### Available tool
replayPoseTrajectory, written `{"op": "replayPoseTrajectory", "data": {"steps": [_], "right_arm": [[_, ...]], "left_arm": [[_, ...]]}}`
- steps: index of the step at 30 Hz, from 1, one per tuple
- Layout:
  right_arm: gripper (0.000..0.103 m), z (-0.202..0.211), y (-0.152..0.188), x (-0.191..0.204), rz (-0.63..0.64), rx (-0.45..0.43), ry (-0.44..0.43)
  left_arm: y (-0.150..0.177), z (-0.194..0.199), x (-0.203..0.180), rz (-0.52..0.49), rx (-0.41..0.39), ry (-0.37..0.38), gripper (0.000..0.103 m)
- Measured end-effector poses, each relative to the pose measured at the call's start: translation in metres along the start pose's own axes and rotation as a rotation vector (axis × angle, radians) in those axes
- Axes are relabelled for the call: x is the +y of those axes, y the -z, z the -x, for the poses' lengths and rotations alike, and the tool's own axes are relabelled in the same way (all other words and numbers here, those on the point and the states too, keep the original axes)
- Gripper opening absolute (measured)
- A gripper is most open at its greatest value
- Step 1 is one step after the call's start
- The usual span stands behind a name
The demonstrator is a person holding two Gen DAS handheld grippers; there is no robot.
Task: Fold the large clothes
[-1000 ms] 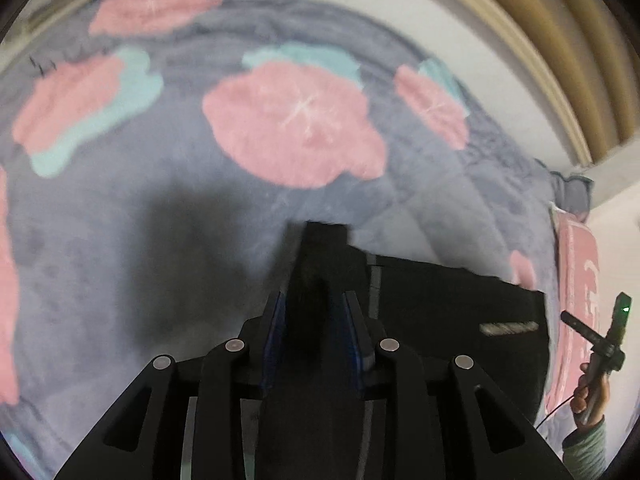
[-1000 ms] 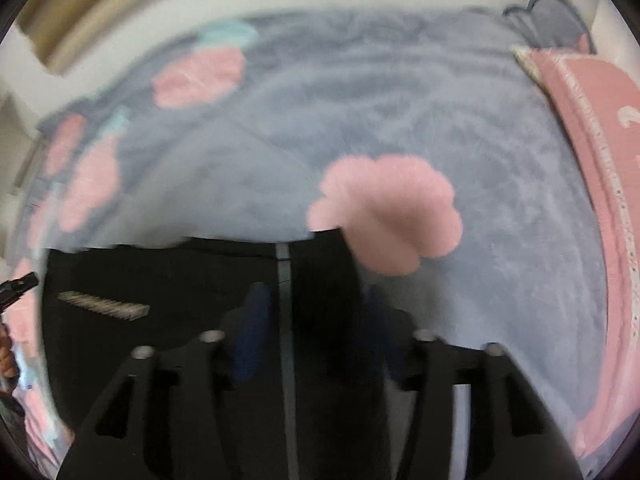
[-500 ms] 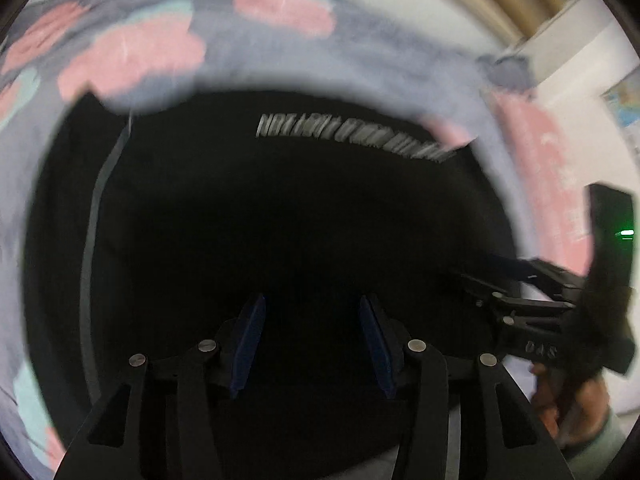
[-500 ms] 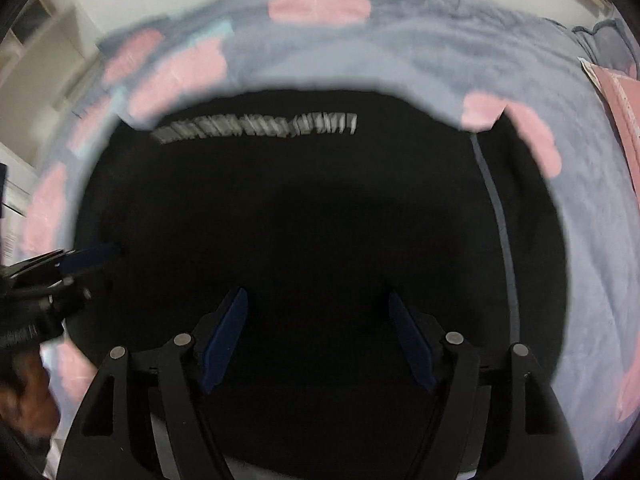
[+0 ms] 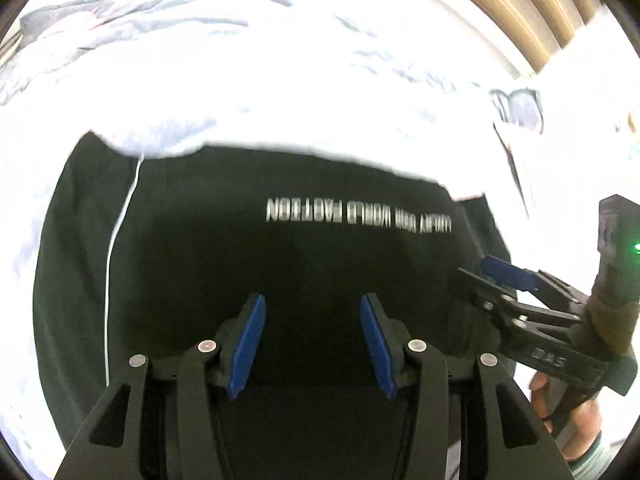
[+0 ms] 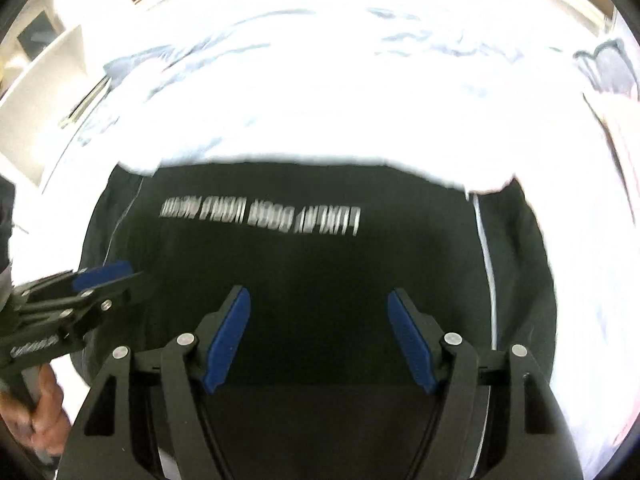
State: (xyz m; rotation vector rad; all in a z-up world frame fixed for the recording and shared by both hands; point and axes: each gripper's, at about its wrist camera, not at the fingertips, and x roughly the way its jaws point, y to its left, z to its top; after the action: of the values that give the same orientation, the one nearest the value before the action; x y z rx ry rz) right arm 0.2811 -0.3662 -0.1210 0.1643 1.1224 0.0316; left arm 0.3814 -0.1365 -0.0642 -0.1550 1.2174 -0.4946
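A black garment (image 5: 280,264) with a line of white lettering and thin white side stripes lies flat on the bed; it also shows in the right wrist view (image 6: 320,272). My left gripper (image 5: 312,344) is open and empty above its near part. My right gripper (image 6: 320,340) is open and empty above the garment too. Each gripper appears in the other's view, the right one (image 5: 508,276) at the garment's right edge and the left one (image 6: 96,276) at its left edge.
The blanket (image 5: 280,80) around the garment is washed out to white by overexposure. A curtain (image 5: 520,8) hangs at the back right. White shelving (image 6: 48,64) stands at the back left of the right wrist view.
Both grippers let go of the black fabric that they held a second ago and opened. They pulled back, and the whole garment now lies spread under them. The picture has turned very bright.
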Motion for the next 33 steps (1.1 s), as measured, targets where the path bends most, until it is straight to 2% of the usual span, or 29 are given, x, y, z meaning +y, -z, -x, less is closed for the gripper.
{"op": "replayPoseTrajectory", "data": {"steps": [1,2,3,5,8,11,14,17,19,22,23,25,28,30,33], "right_arm": [[0.075,-0.009,-0.007,0.0,-0.004,0.009,0.014],[0.075,-0.022,-0.011,0.0,-0.007,0.029,0.028],[0.074,-0.047,-0.013,-0.001,-0.017,0.084,0.036],[0.074,-0.074,-0.009,-0.005,-0.042,0.138,0.025],[0.074,-0.079,-0.007,-0.009,-0.065,0.145,0.009],[0.074,-0.051,-0.002,-0.014,-0.086,0.108,-0.054],[0.074,-0.01,0.016,-0.012,-0.052,0.067,-0.108],[0.074,0.022,0.042,0.0,-0.001,0.057,-0.116],[0.074,0.034,0.065,0.011,0.037,0.073,-0.109],[0.074,0.026,0.099,0.028,0.096,0.122,-0.056],[0.074,0.013,0.11,0.032,0.105,0.169,-0.035],[0.074,-0.007,0.12,0.037,0.1,0.193,-0.019],[0.077,-0.027,0.13,0.037,0.071,0.203,-0.016],[0.078,-0.025,0.129,0.038,0.053,0.195,-0.009],[0.078,-0.012,0.129,0.036,0.022,0.2,-0.022]], "left_arm": [[-0.006,-0.007,0.002,0.004,0.007,-0.014,0.051],[-0.01,-0.02,0.007,0.009,0.026,-0.061,0.05],[-0.011,-0.036,0.014,0.017,0.062,-0.094,0.05],[-0.011,-0.065,0.025,0.042,0.126,-0.116,0.05],[-0.013,-0.065,0.021,0.004,0.12,-0.143,0.05],[-0.008,-0.038,0.014,-0.045,0.087,-0.105,0.05],[0.008,-0.01,-0.001,-0.105,0.083,-0.003,0.05],[0.047,0.023,-0.011,-0.2,0.099,0.057,0.051],[0.072,0.028,-0.013,-0.207,0.13,0.084,0.051],[0.104,0.022,-0.005,-0.156,0.172,0.072,0.051],[0.112,0.015,-0.001,-0.129,0.183,0.049,0.051],[0.124,-0.01,0.013,-0.067,0.222,0.02,0.051],[0.126,-0.033,0.034,0.087,0.231,0.036,0.051],[0.124,-0.027,0.029,0.093,0.226,0.022,0.051],[0.13,-0.008,0.022,0.048,0.201,0.026,0.051]]}}
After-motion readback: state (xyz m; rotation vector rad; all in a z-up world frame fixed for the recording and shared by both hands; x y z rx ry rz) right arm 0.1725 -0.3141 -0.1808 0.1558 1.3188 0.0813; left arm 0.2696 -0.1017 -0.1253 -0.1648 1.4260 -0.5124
